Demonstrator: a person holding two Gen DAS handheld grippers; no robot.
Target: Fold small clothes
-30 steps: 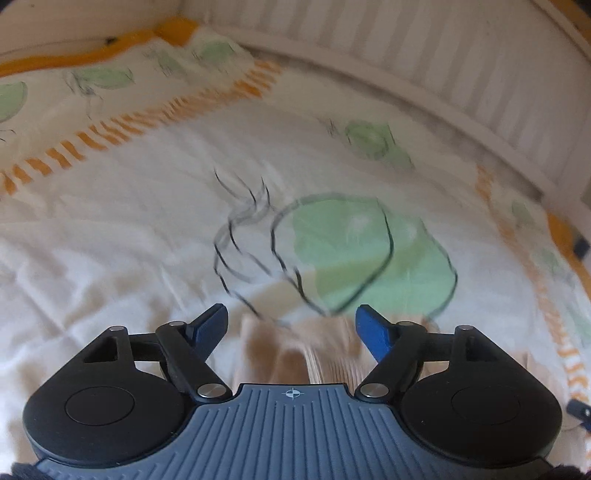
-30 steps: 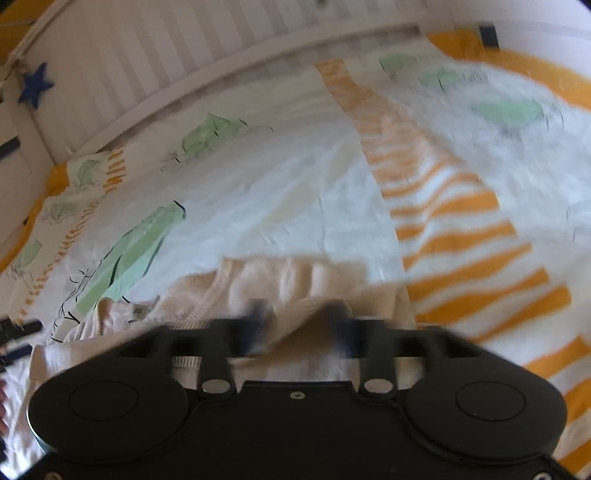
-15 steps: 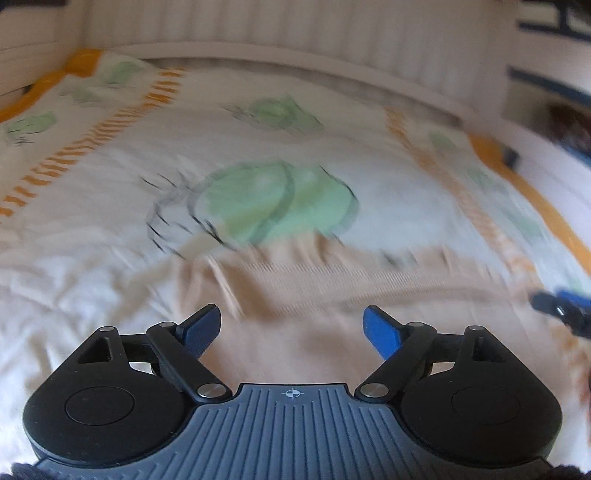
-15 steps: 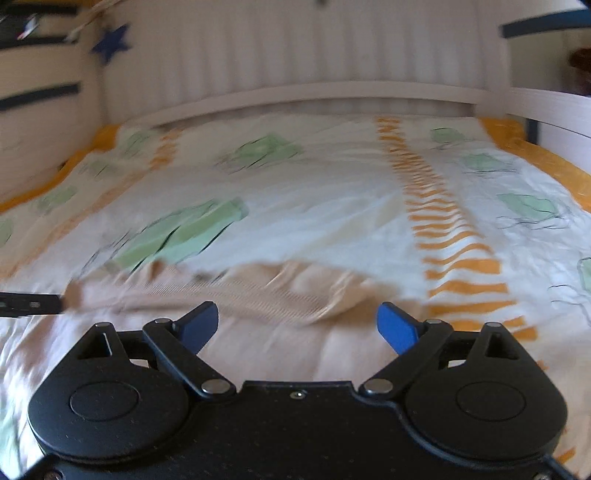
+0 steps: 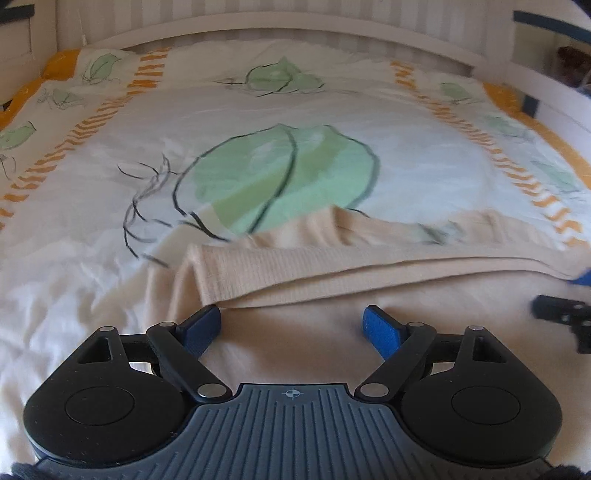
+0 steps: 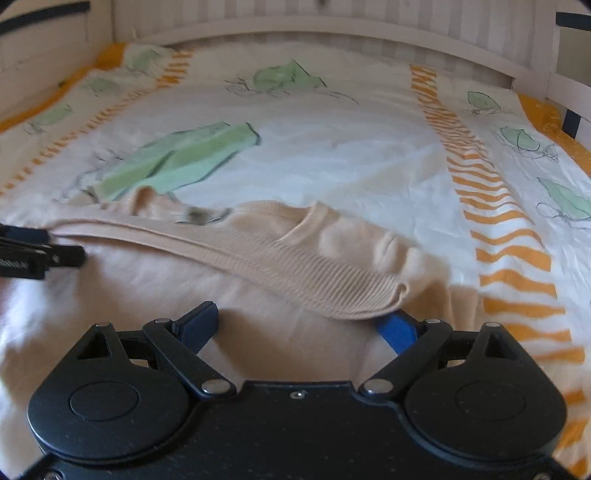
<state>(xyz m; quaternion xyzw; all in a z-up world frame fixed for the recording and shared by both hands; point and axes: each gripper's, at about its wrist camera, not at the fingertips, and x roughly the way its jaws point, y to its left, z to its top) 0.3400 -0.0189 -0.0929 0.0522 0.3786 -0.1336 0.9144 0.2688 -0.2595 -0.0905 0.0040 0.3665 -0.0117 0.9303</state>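
Observation:
A beige knit garment (image 5: 332, 266) lies on the bed, its ribbed hem (image 6: 314, 273) folded over onto its body. My left gripper (image 5: 293, 325) is open just in front of the hem's left end, and only flat cloth shows between its blue pads. My right gripper (image 6: 299, 326) is open at the hem's right end. The hem's corner covers part of its right pad (image 6: 400, 326), and nothing is pinched. Each gripper shows at the edge of the other's view: the right gripper (image 5: 561, 314) and the left gripper (image 6: 33, 251).
The bedcover (image 5: 258, 110) is white with green leaf prints and orange striped bands (image 6: 480, 184). A white slatted bed frame (image 5: 295, 26) runs round the far side and both flanks. A dark object (image 5: 572, 66) sits beyond the right rail.
Both grippers have opened wider and let go of the garment. Both views have rolled level and drawn back, and the ribbed hem now lies folded across the garment's body.

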